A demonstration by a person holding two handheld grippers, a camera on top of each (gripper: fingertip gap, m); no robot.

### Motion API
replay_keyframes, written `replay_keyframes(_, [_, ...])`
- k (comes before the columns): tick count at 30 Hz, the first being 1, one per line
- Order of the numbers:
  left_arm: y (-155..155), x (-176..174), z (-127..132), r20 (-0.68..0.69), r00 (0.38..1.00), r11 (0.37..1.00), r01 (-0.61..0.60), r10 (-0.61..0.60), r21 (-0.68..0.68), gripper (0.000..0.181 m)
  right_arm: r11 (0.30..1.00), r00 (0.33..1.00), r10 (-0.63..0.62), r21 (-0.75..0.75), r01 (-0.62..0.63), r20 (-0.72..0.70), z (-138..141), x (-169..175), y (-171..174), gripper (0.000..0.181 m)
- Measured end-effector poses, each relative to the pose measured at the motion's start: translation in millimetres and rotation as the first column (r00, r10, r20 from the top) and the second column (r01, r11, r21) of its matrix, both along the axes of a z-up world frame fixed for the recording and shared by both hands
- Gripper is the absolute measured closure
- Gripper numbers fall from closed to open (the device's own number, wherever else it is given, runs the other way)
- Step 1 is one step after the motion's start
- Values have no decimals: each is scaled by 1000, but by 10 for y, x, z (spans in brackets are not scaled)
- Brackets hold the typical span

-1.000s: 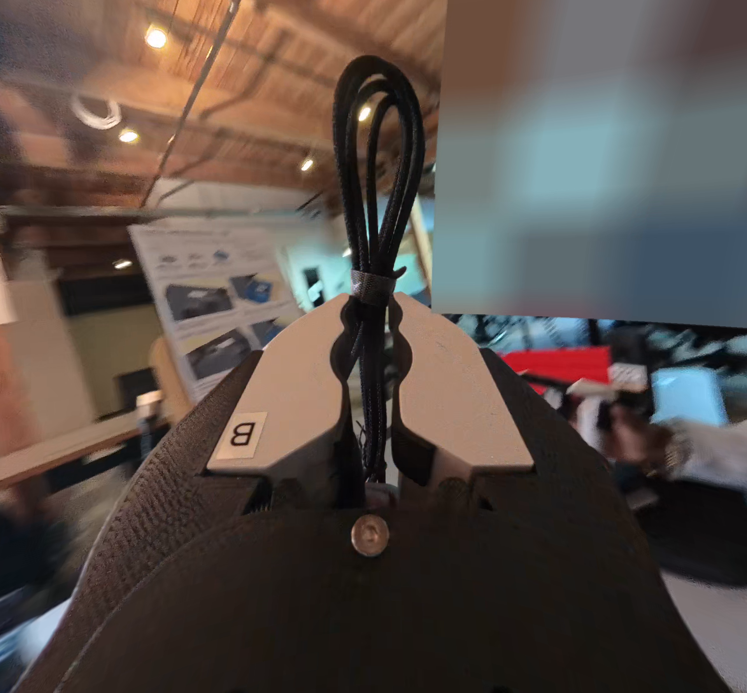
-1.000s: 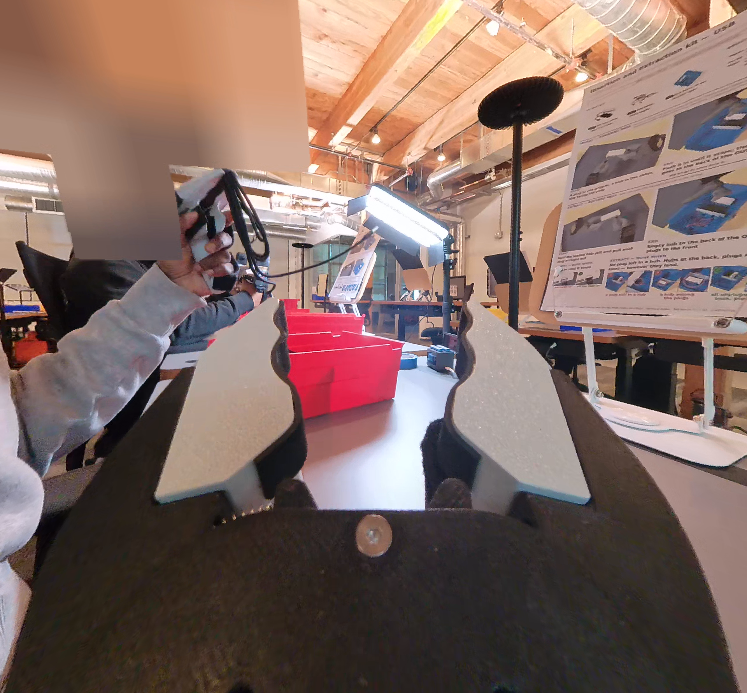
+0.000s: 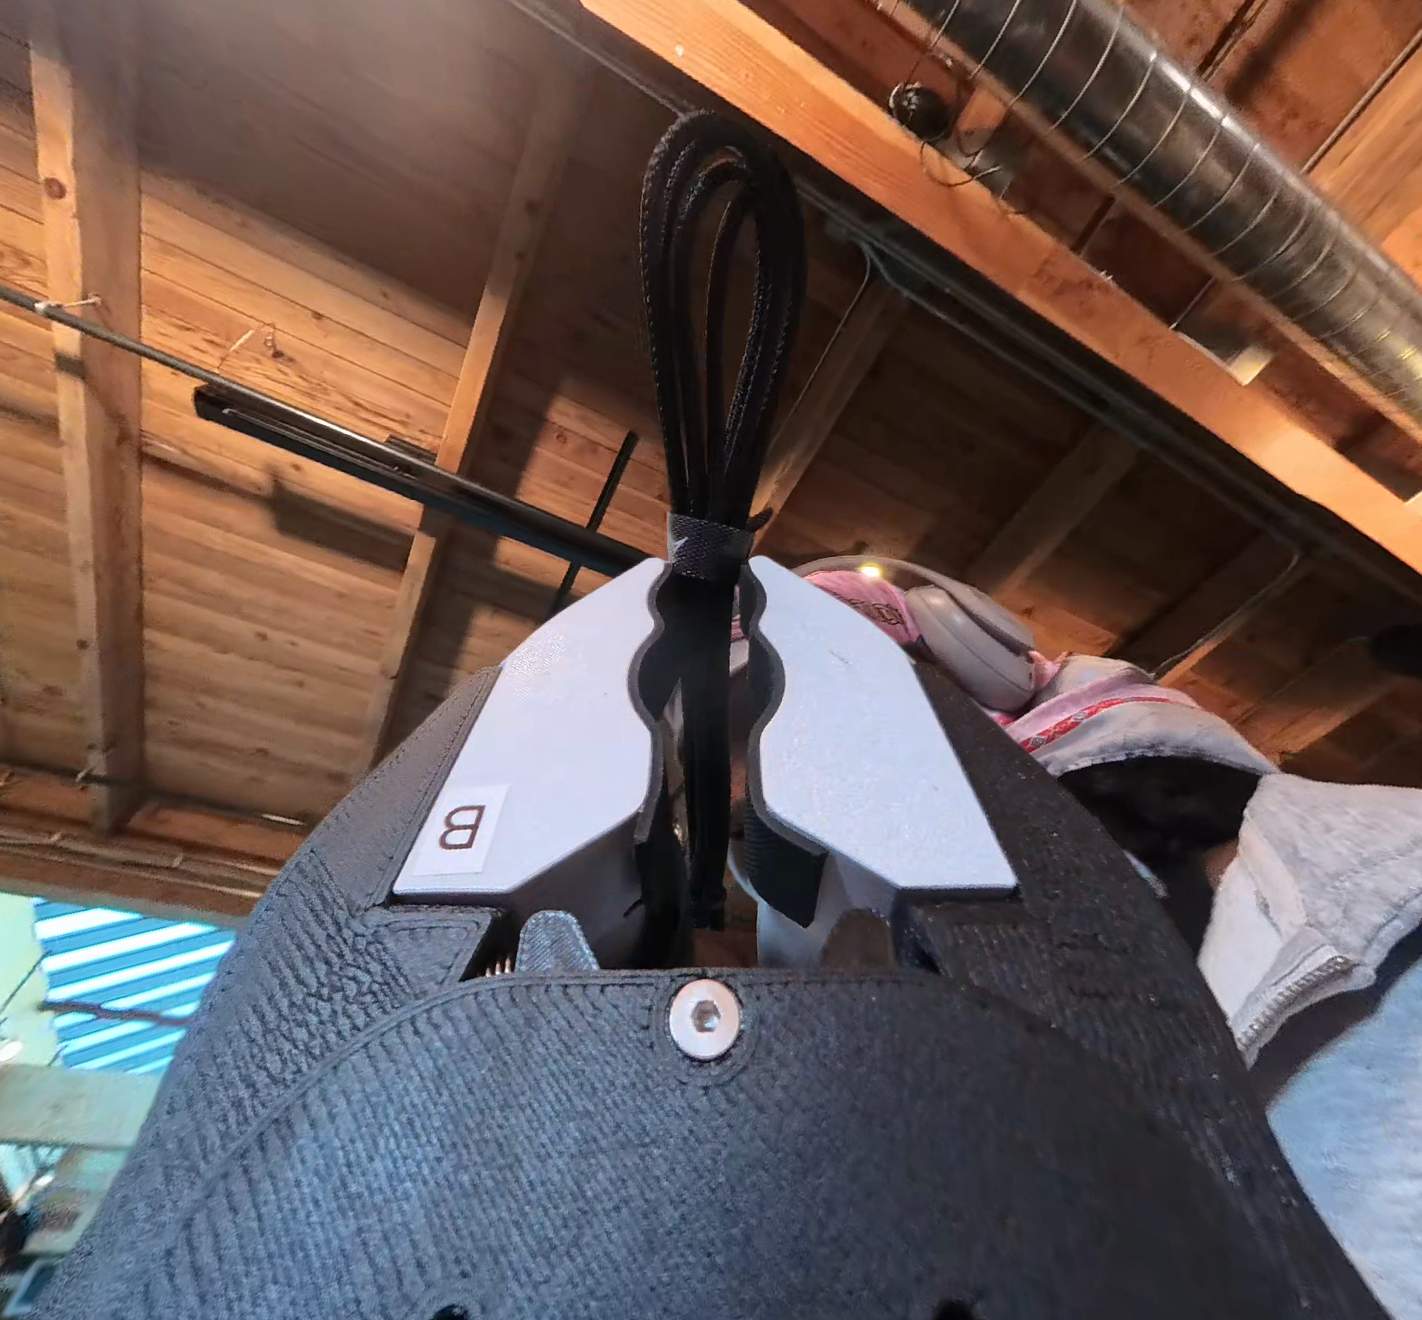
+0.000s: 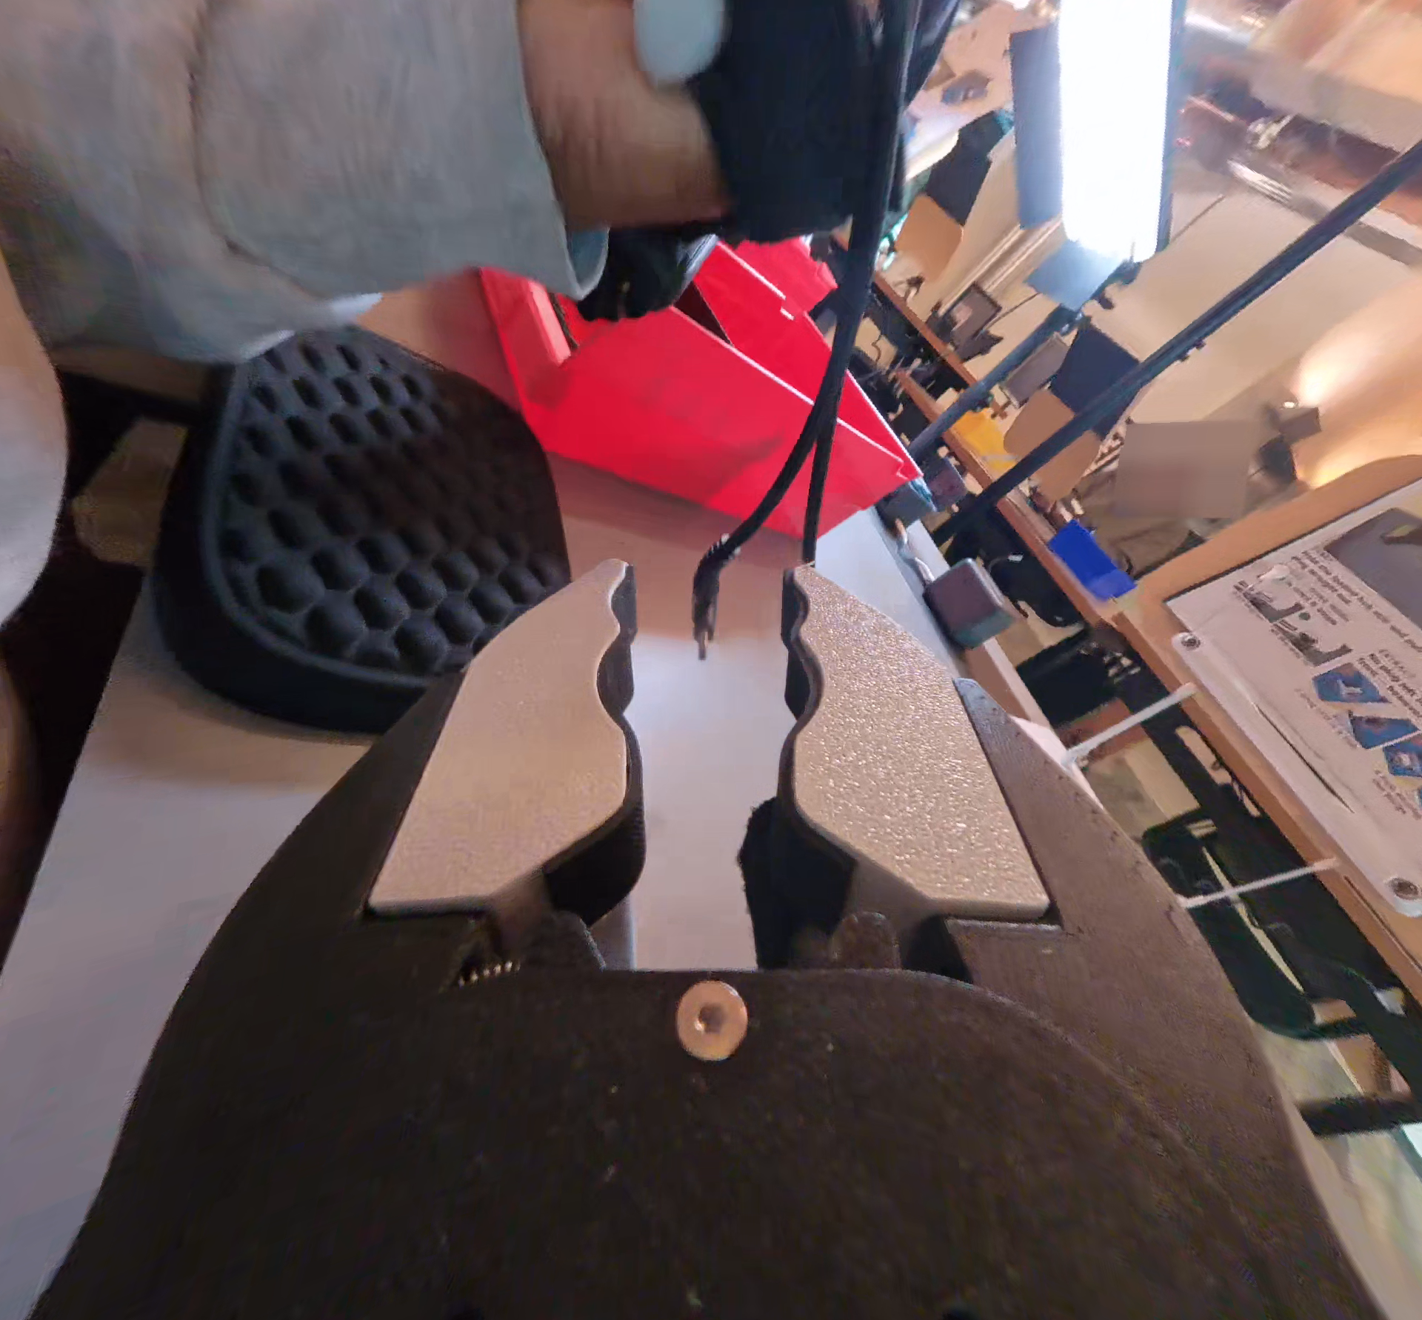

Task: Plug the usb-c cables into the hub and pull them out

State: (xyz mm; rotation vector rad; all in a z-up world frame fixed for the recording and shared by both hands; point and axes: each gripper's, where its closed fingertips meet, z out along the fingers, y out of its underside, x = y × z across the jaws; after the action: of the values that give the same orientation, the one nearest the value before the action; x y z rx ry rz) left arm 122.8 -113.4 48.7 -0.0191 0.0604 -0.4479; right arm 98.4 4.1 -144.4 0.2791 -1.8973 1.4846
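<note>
My left gripper [image 3: 706, 579] is shut on a coiled black usb-c cable bundle [image 3: 719, 329] tied with a strap, and points up at the wooden ceiling. In the right wrist view the left gripper [image 4: 777, 52] is held high by a hand [image 4: 608, 75] in a grey sleeve. Two loose cable ends hang down from it. One plug [image 4: 704, 602] dangles between the tips of my right gripper [image 4: 708, 579], which is open. The other cable end [image 4: 822, 483] runs down to the right finger's tip. No hub shows in either view.
A red bin [image 4: 692, 398] stands on the grey table [image 4: 192, 821] behind the cables. A black dimpled pad [image 4: 354, 513] lies at the left. An instruction board [image 4: 1323, 652] on a white stand is at the right, with a bright lamp panel [image 4: 1108, 98] behind. Spacing between my two grippers at the tips: around 25 centimetres.
The left gripper has tilted up toward the ceiling with the cable bundle. The right gripper has rolled and moved under the hanging cable ends, and its fingers have come closer together.
</note>
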Motion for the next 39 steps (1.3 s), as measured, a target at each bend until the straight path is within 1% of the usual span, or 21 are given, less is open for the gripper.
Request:
replay_keyframes(4, [4, 88, 39, -46, 998, 998, 49, -48, 30, 166, 1000, 1000, 4, -15, -5, -23, -16, 7, -51, 144])
replay_keyframes(6, [0, 87, 43, -40, 997, 996, 75, -73, 52, 166, 1000, 999, 13, -11, -14, -42, -28, 25, -64, 145])
replay_keyframes(9, [38, 86, 52, -34, 994, 992, 109, -107, 69, 166, 1000, 998, -26, 5, 26, -63, -48, -23, -79, 148])
replay_keyframes(11, [77, 91, 57, -35, 992, 990, 127, -125, 67, 166, 998, 992, -65, 8, 67, -107, -31, -78, -53, 167])
replay_keyframes(13, [97, 76, 61, -27, 992, 990, 128, -127, 59, 166, 994, 986, -92, 45, 99, -137, -63, -131, -8, 173])
replay_keyframes(15, [141, 17, 67, 8, 994, 993, 113, -113, 16, 166, 991, 989, -98, 84, 108, -113, -95, -171, 55, 173])
replay_keyframes(16, [219, -70, 66, 64, 994, 994, 89, -86, -55, 166, 992, 994, -82, 86, 88, -66, -89, -170, 97, 173])
replay_keyframes(17, [333, -214, 38, 149, 988, 985, 62, -38, -163, 166, 995, 999, -54, 86, 53, 6, -83, -158, 155, 174])
replay_keyframes(18, [458, -412, -42, 261, 965, 956, 55, 23, -288, 166, 997, 996, -31, 74, 25, 86, -59, -159, 238, 174])
replay_keyframes(19, [574, -624, -181, 371, 924, 909, 75, 91, -410, 166, 999, 987, -14, 52, 6, 160, -14, -172, 341, 174])
replay_keyframes(20, [666, -800, -355, 450, 879, 852, 109, 158, -513, 166, 999, 972, 17, 29, -25, 233, 33, -165, 442, 174])
replay_keyframes(21, [720, -923, -512, 503, 840, 807, 148, 202, -571, 165, 999, 953, 51, 2, -54, 300, 84, -151, 543, 174])
replay_keyframes(23, [757, -1046, -700, 574, 790, 791, 203, 217, -578, 165, 994, 922, 111, -43, -102, 372, 184, -108, 721, 174])
replay_keyframes(26, [876, -1141, -914, 640, 736, 767, 276, 218, -579, 165, 988, 901, 152, -85, -128, 406, 271, -89, 894, 174])
replay_keyframes(27, [914, -1173, -974, 647, 720, 754, 274, 251, -597, 165, 984, 891, 175, -111, -141, 419, 303, -77, 925, 174])
replay_keyframes(29, [964, -1221, -1055, 664, 694, 745, 279, 280, -606, 164, 966, 860, 243, -193, -172, 448, 402, -42, 968, 174])
replay_keyframes(31, [1038, -1241, -1152, 685, 679, 720, 335, 263, -608, 161, 938, 833, 307, -294, -183, 460, 543, -33, 1013, 174])
replay_keyframes(33, [1115, -1237, -1270, 659, 680, 651, 346, 321, -676, 153, 912, 812, 345, -371, -172, 471, 651, -56, 1054, 174])
replay_keyframes(34, [1156, -1213, -1323, 620, 696, 600, 336, 361, -726, 147, 903, 801, 355, -400, -160, 482, 688, -78, 1063, 174])
replay_keyframes(37, [1305, -1079, -1550, 450, 755, 354, 303, 477, -885, 128, 872, 755, 395, -472, -130, 523, 768, -125, 1043, 174])
replay_keyframes(39, [1343, -977, -1617, 307, 792, 230, 214, 529, -949, 126, 865, 710, 416, -487, -117, 568, 750, -143, 990, 175])
